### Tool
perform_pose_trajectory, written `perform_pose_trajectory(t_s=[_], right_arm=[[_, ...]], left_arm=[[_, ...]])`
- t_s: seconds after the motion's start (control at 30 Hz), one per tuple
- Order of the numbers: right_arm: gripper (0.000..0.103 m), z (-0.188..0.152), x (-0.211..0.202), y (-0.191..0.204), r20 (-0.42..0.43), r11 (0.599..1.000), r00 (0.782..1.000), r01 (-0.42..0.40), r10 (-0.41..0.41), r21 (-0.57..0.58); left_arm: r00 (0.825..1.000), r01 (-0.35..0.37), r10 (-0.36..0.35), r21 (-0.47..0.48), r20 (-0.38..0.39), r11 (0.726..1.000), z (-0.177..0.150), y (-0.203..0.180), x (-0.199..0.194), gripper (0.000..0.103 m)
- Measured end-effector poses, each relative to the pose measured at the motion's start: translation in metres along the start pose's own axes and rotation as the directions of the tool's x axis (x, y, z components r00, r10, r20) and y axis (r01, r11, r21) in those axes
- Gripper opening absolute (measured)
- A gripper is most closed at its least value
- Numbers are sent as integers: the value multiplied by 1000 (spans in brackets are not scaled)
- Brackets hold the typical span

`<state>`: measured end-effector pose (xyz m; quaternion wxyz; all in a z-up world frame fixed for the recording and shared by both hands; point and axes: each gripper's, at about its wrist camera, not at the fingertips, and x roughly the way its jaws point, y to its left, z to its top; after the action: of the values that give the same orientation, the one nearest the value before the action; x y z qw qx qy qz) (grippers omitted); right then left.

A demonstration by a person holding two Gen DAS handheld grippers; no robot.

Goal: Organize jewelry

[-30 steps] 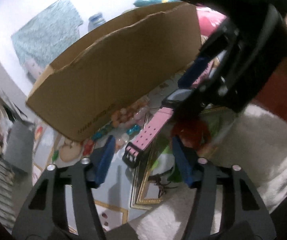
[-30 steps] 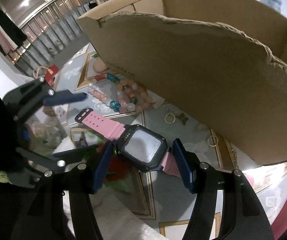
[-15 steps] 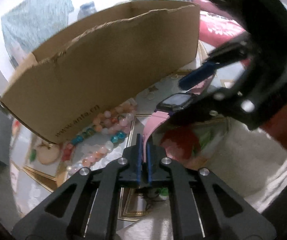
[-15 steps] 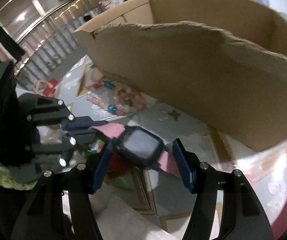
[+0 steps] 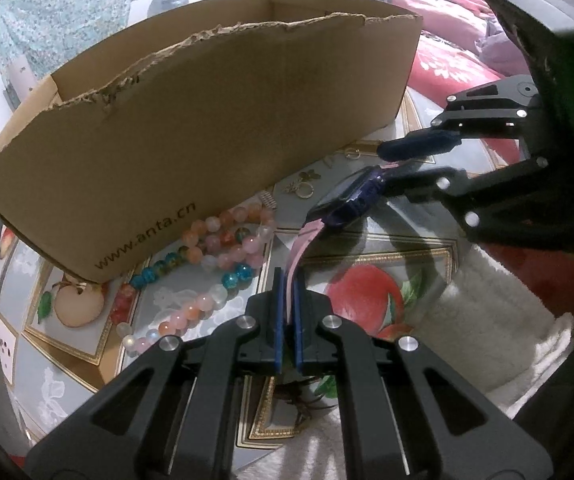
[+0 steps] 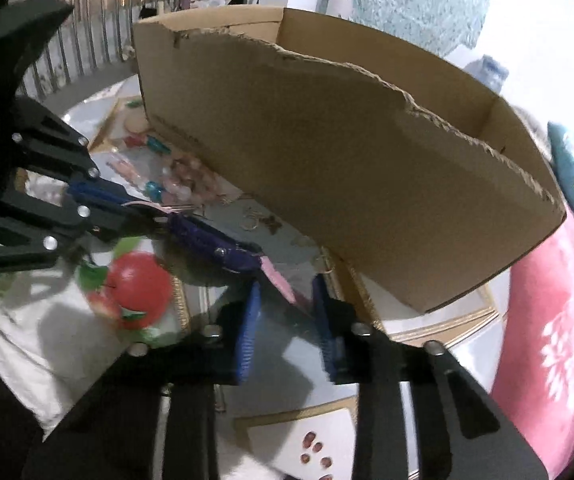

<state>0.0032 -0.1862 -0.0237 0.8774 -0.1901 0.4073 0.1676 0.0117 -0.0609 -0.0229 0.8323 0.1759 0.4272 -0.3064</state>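
A pink-strapped watch with a dark purple case [image 5: 347,202] hangs above the table between the two grippers. My left gripper [image 5: 287,284] is shut on one end of its pink strap [image 5: 301,246]. My right gripper [image 6: 287,300] is open, its blue pads either side of the other strap end [image 6: 277,278], not pressing it. In the left wrist view the right gripper [image 5: 415,160] stands apart at the watch case. Bead bracelets [image 5: 223,240] and small rings [image 5: 305,188] lie on the table by a cardboard box [image 5: 207,120].
The open box [image 6: 347,168] has a torn front edge and stands just behind the jewelry. The tablecloth shows a red apple print [image 5: 367,296]. A white fluffy cloth [image 5: 499,332] lies at the near right. Pink bedding [image 5: 451,56] is behind.
My left gripper has closed on the pink strap end. My right gripper has opened off the watch and drawn back toward the other strap end. The watch has turned edge-on.
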Motion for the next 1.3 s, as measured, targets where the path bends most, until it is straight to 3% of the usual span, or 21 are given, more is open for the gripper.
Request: perform_pose_trajectory(t_s=[0.13,0.33,0.43,0.57,0.67,0.73,0.83,0.93,1.03,1.1,1.23,1.3], right_arm=[[7,1,-4,11,50,994,994,95,-92,-62],[5,10,-30,32,171,962,959,248,-227,-116],[5,19,-50,41,244,939,927,322,-285,-125],[5,44,-82,38,332,921,884,377,-328,-95],[5,75,-95,22,346,942,891,332,-296,-50],[5,106,-91,-1,304,972,928,234,-216,-23],[4,138,-74,-39,193,997,978,78,-82,30],[4,172,-20,-72,13,990,997,-78,77,115],[4,187,34,-89,-137,976,978,-132,156,174],[4,191,65,-100,-213,964,954,-164,209,210],[4,197,123,-111,-319,929,898,-206,304,306],[4,199,145,-116,-353,910,870,-217,345,353]], left_arm=[[999,-31,30,12,22,999,6,-10,0,4],[991,-81,79,6,108,997,10,-16,-29,4],[977,-123,120,7,177,992,15,-18,-55,4],[944,-181,172,9,283,983,31,-17,-95,4],[925,-201,192,-7,327,980,50,-4,-115,4],[923,-194,195,-37,332,980,68,11,-121,4],[942,-153,170,-81,289,985,92,37,-116,4],[971,-127,150,-128,185,984,118,68,-90,4],[992,-104,113,-165,49,981,143,95,-47,4],[994,-109,105,-186,-34,976,153,113,-18,4],[979,-132,96,-195,-182,972,166,140,28,4],[960,-167,122,-168,-251,971,171,146,48,4]])
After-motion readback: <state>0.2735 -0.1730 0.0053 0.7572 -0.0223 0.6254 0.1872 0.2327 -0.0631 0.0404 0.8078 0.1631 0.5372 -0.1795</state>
